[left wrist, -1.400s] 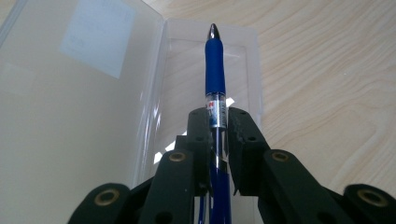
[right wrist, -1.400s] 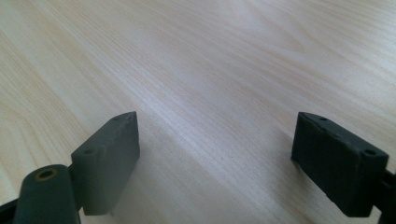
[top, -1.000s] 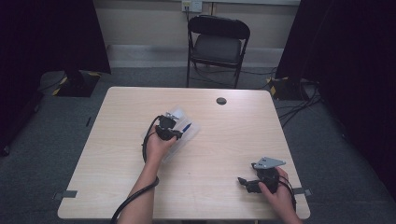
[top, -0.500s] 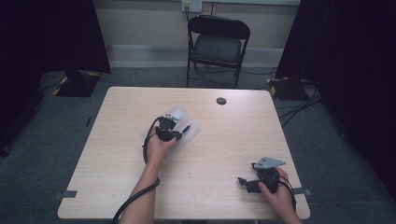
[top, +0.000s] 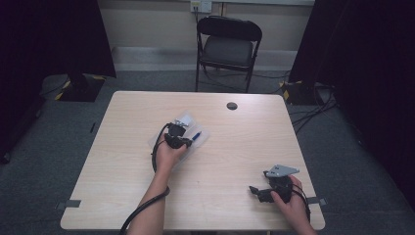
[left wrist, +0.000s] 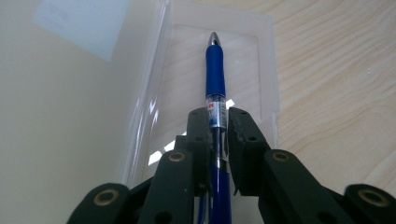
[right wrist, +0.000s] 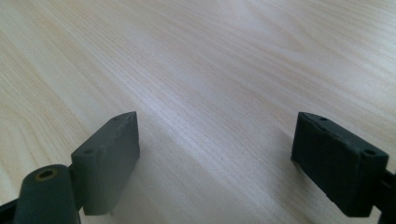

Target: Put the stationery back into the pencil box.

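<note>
While right hand-held gripper gapes, left hand-held gripper clamps blue pen.

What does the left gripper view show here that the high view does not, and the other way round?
Left gripper view alone: the left gripper jaws shut on the blue pen, its silver tip pointing away over the clear plastic case, and a pale label on the case's raised lid. High view alone: the right gripper resting near the table's front right edge, the folding chair and a small dark disc. Both: pen, case, wooden tabletop.
</note>
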A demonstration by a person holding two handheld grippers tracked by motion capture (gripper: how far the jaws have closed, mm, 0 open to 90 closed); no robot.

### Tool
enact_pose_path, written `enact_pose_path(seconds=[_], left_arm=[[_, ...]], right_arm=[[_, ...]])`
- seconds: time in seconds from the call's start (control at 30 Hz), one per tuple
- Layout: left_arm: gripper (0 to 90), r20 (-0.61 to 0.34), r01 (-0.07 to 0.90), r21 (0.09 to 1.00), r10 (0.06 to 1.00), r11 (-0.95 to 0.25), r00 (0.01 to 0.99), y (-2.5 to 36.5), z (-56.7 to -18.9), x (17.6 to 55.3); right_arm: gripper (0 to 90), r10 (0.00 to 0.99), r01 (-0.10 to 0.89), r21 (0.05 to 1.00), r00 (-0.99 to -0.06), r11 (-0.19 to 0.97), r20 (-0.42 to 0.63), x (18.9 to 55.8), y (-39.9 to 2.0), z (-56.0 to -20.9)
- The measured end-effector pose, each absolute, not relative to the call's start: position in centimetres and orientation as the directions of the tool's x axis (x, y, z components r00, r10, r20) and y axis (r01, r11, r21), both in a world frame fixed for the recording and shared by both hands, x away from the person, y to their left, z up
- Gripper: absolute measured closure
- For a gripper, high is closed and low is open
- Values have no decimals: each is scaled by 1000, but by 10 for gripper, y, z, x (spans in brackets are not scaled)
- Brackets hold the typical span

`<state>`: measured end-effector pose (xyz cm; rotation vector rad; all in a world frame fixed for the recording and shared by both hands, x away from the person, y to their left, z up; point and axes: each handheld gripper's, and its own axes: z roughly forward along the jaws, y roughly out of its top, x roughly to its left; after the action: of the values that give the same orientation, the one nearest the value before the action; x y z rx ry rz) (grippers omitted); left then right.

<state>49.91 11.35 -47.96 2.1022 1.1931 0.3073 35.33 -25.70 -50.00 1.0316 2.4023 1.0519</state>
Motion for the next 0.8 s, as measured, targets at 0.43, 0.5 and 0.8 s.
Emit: enact_pose_path(seconds=[0.43,0.5,0.8], left_arm=[[736,-155,669,677,830,-306,536,116,-479,497],[728,-152,669,676,830,-309,537,117,-479,496],[635,-167,659,689,817,-303,551,120,-476,491]], right_arm=[[143,726,489,736,-687,468,-5,353,-257,-500],[143,726,489,736,-687,467,-4,353,-257,-500],[143,726,489,736,-687,468,-5,353,-257,-500]])
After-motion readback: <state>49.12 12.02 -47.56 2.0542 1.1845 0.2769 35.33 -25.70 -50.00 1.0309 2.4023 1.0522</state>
